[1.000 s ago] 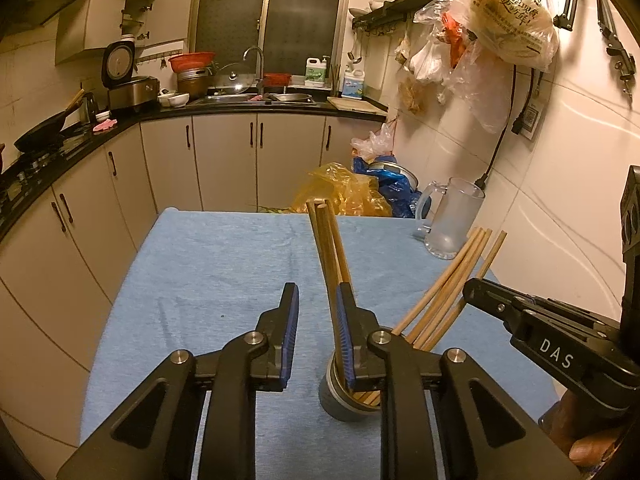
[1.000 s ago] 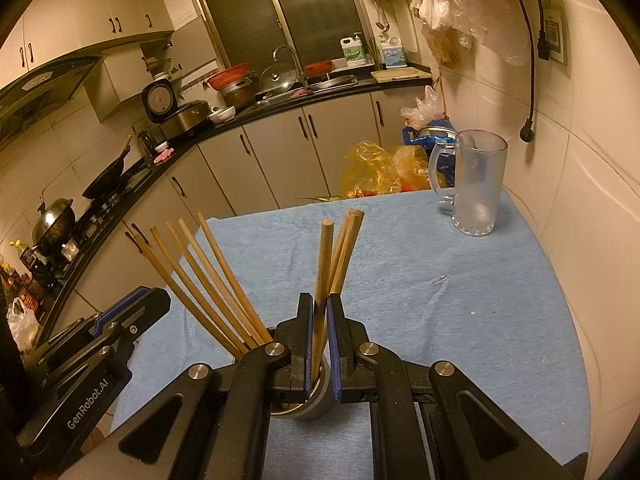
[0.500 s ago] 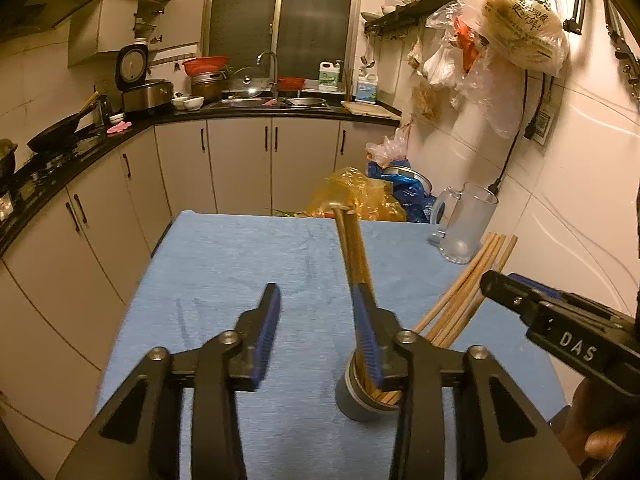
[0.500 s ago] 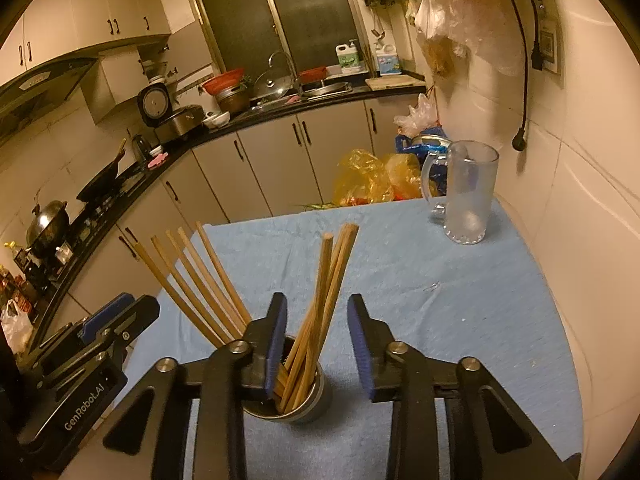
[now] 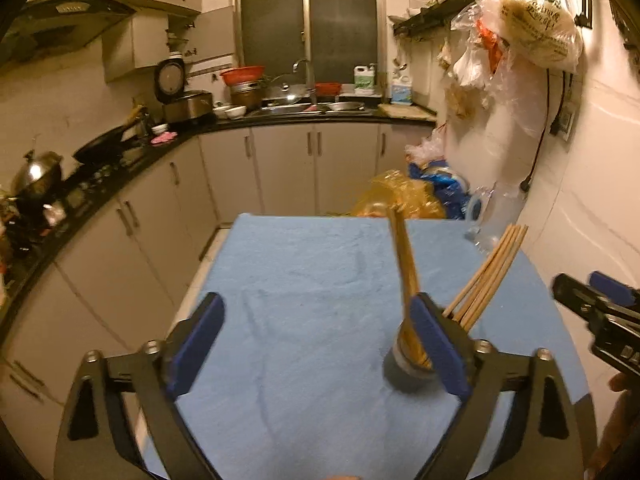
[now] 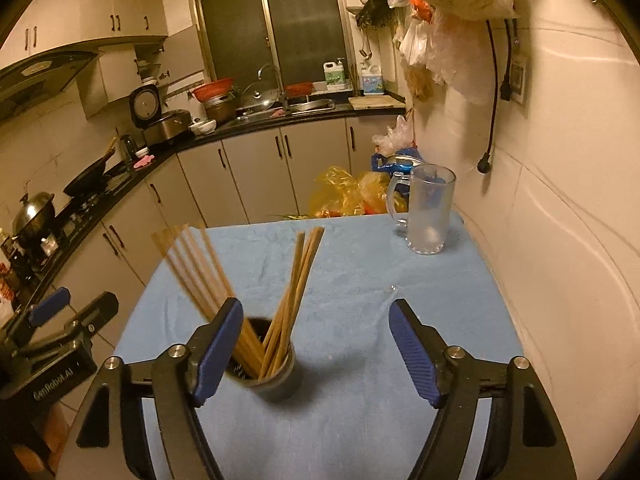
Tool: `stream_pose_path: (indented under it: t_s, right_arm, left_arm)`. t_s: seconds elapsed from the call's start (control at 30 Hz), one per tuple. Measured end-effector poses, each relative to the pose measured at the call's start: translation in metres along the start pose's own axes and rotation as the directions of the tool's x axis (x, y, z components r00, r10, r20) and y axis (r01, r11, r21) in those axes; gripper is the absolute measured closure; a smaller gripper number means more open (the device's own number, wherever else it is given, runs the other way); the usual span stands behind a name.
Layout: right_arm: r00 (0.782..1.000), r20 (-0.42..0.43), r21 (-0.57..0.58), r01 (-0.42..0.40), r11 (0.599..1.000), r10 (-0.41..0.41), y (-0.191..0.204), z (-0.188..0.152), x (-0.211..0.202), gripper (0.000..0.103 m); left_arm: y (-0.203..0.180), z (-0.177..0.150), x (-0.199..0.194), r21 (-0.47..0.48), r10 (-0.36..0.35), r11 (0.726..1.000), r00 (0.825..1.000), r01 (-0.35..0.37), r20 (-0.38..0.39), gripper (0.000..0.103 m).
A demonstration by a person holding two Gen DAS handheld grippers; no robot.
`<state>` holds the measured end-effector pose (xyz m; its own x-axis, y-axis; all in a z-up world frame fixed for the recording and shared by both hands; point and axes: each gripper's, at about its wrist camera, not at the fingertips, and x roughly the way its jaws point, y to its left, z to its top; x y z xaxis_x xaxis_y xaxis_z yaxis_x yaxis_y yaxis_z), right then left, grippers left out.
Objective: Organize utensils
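A grey metal cup (image 6: 276,376) stands on the blue cloth (image 6: 360,288) and holds several wooden chopsticks (image 6: 298,280), fanned into a left bunch (image 6: 200,272) and a right bunch. In the left wrist view the cup (image 5: 404,372) and chopsticks (image 5: 404,256) sit just behind my right finger. My left gripper (image 5: 320,344) is wide open and empty. My right gripper (image 6: 316,352) is wide open and empty, with the cup by its left finger. Each gripper shows at the edge of the other's view.
A frosted glass mug (image 6: 426,208) stands at the far right corner of the table, near the tiled wall. Yellow and blue plastic bags (image 6: 352,192) lie on the floor beyond the table. Kitchen cabinets and a counter (image 5: 280,120) run along the left and back.
Both grippers have opened wide. The right one let go of the chopsticks, which now rest in the cup. Both views have pulled back and up from the cup.
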<state>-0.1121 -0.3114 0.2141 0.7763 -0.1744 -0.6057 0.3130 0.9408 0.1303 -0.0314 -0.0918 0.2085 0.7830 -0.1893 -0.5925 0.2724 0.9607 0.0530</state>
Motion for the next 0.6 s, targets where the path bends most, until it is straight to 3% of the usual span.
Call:
stream_pose_path:
  t_s: [0.1,0.17,0.27,0.4,0.47,0.6]
  right_arm:
    - [1.0,-0.007,0.0,-0.01,1.0,0.01,0.003,-0.017,-0.024,0.021]
    - [1.0,-0.017,-0.012,-0.013,1.0,0.013,0.009,-0.032,-0.04,0.02]
    - [0.999,-0.038,-0.057,-0.014,0.998,0.011,0.016,-0.051,-0.056,0.02]
    - [0.997,-0.071,-0.06,-0.017,0.998,0.013,0.022,-0.066,-0.066,0.02]
    - [0.998,-0.064,-0.056,-0.01,0.998,0.006,0.024,-0.068,-0.071,0.02]
    - [0.999,-0.046,-0.058,-0.004,0.998,0.001,0.034,-0.071,-0.082,0.02]
  left_arm:
    - [0.004,-0.009,-0.018,0.019,0.036,0.999,0.999,-0.036,-0.023,0.002]
    - [0.006,-0.017,-0.027,0.042,0.025,0.999,0.996,-0.022,-0.082,0.002]
    - [0.004,-0.028,-0.037,0.091,0.076,0.994,0.989,-0.064,-0.127,0.002]
    - [0.006,-0.043,-0.054,0.125,0.052,0.991,0.99,-0.036,-0.132,0.002]
    - [0.007,-0.048,-0.062,0.112,0.061,0.993,0.989,-0.046,-0.132,0.002]
    - [0.005,-0.057,-0.08,0.173,0.085,0.982,0.992,-0.068,-0.089,0.002]
